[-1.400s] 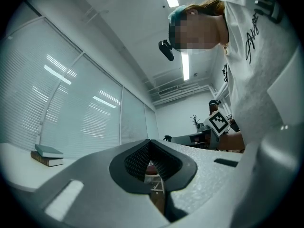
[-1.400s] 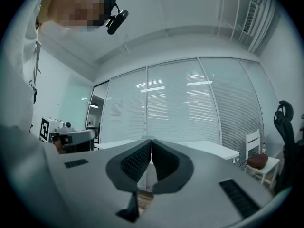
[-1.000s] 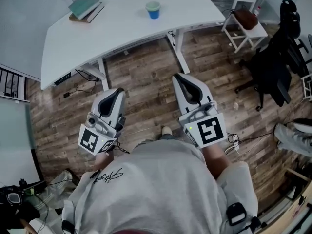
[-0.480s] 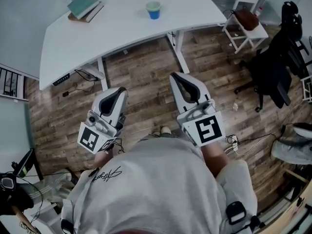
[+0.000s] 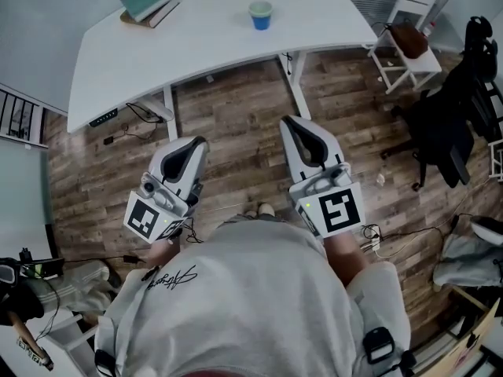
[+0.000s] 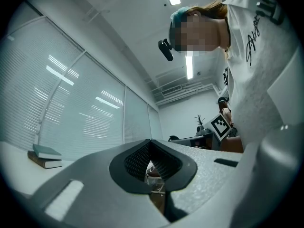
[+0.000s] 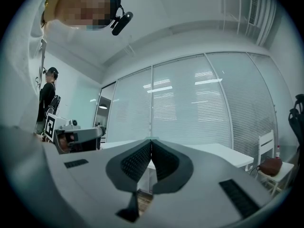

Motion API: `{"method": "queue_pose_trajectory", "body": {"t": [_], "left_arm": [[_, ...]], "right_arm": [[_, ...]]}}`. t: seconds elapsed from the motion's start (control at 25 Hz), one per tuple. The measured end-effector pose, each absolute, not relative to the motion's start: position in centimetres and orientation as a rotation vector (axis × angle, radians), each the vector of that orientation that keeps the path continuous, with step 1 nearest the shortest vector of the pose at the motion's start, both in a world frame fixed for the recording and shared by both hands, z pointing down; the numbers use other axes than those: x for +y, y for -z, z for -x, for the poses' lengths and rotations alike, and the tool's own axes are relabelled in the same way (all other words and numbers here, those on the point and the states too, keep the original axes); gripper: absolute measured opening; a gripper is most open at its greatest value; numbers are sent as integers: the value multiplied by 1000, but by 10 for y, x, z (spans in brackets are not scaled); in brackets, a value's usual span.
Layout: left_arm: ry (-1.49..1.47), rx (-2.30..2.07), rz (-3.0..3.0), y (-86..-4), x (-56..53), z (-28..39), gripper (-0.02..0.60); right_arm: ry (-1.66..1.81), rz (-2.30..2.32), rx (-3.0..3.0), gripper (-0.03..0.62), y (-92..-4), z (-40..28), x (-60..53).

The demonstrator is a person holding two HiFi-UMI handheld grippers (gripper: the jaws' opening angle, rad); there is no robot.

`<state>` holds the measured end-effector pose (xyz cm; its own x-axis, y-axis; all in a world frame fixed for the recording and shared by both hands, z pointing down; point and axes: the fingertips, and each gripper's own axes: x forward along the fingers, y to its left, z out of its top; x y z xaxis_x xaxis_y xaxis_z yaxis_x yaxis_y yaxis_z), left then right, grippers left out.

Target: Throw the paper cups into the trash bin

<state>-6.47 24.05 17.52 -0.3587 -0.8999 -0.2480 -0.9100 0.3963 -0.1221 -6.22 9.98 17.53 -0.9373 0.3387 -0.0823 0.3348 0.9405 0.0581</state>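
A blue paper cup with a pale rim (image 5: 260, 14) stands upright on the white desk (image 5: 204, 38), far ahead of both grippers. My left gripper (image 5: 192, 146) is held over the wood floor in front of the person, jaws shut and empty (image 6: 151, 142). My right gripper (image 5: 295, 126) is beside it, a little further forward, also shut with nothing between its pads (image 7: 151, 142). Both point toward the desk. No trash bin shows in any view.
Two stacked books (image 5: 149, 1) lie at the desk's far left. A white chair with a brown bag (image 5: 409, 39) and a black office chair (image 5: 448, 124) stand at the right. Cables (image 5: 385, 238) run over the floor. Desk legs (image 5: 295, 85) stand ahead.
The view has shifted slightly: desk, cup and books sit a little further right and up in the picture. Both grippers keep their places and stay shut.
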Motion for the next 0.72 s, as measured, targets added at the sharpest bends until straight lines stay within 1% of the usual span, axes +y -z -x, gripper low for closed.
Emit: {"method": "queue_pose_trajectory", "body": {"t": [0.4,0.72], "left_arm": [[-78,2456,1524,-184,248,62,3],[-78,2436,1531,-180,243,79,3]], "right_arm": [[-34,-586,2982,11,-179,67,101],[-44,-562,2984,11,-176,84,94]]}}
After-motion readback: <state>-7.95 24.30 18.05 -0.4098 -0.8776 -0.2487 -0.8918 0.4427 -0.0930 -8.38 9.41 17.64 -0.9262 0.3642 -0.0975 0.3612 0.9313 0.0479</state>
